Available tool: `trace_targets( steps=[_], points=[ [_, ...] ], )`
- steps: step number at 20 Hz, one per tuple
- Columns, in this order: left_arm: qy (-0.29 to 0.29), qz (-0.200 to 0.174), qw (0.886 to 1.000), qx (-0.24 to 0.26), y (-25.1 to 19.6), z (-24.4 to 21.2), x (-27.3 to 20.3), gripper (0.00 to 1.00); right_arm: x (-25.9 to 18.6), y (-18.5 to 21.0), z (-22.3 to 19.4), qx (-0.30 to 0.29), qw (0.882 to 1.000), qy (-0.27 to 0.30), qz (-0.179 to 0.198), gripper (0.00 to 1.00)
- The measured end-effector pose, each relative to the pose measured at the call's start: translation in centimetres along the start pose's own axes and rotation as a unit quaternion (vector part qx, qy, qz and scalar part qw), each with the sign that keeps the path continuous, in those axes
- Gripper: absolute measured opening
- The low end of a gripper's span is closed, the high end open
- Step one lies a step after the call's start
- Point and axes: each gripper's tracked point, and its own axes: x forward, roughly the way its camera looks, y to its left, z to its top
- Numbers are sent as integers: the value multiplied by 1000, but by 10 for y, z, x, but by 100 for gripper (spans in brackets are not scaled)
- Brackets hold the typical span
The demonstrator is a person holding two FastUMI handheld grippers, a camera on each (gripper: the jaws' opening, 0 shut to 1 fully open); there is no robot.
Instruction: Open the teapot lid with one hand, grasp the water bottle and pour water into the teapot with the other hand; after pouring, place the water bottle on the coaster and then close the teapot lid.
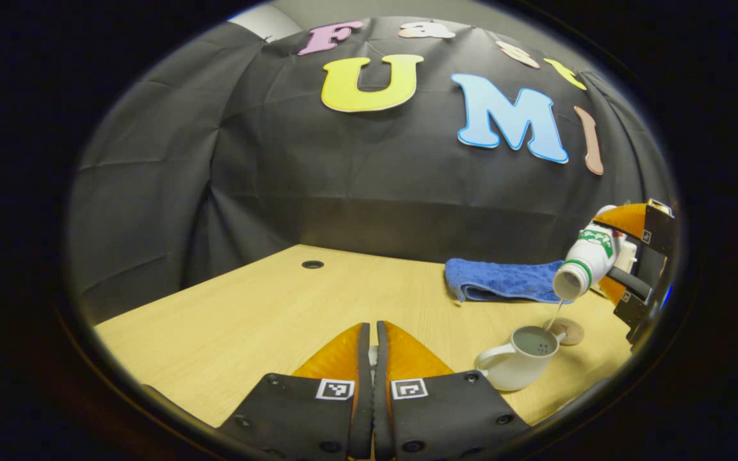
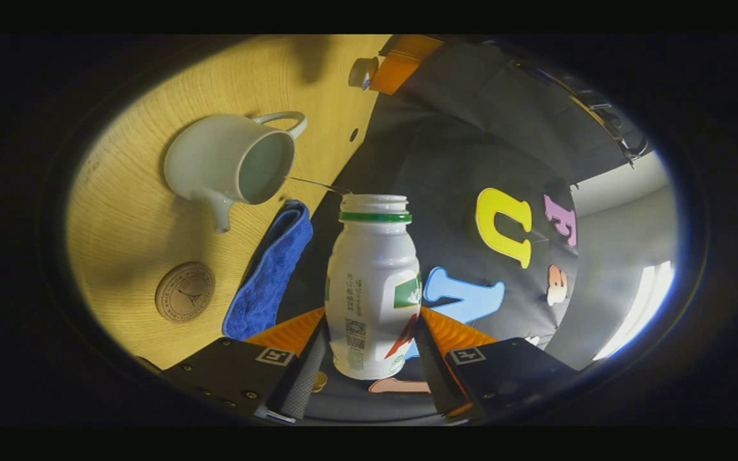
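The white teapot stands open on the wooden table, water inside it. Above it my right gripper is shut on the white water bottle, which is tilted mouth down, and a thin stream runs into the pot. In the right gripper view the bottle sits between my right gripper's fingers, with the teapot beyond its mouth. My left gripper is shut; the right gripper view shows it farther off, holding the small teapot lid off to the side of the pot.
A round cork coaster lies just behind the teapot, also seen as the coaster. A folded blue cloth lies beyond it near the black wall. A cable hole sits at the table's far left.
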Motion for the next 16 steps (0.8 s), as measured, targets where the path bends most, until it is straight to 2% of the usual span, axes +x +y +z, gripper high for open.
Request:
trace_targets(
  steps=[16],
  points=[
    [7, 2, 1000, 5, 1, -4, 5, 7, -9, -3, 14, -42, 999, -18, -18, 73]
  ],
)
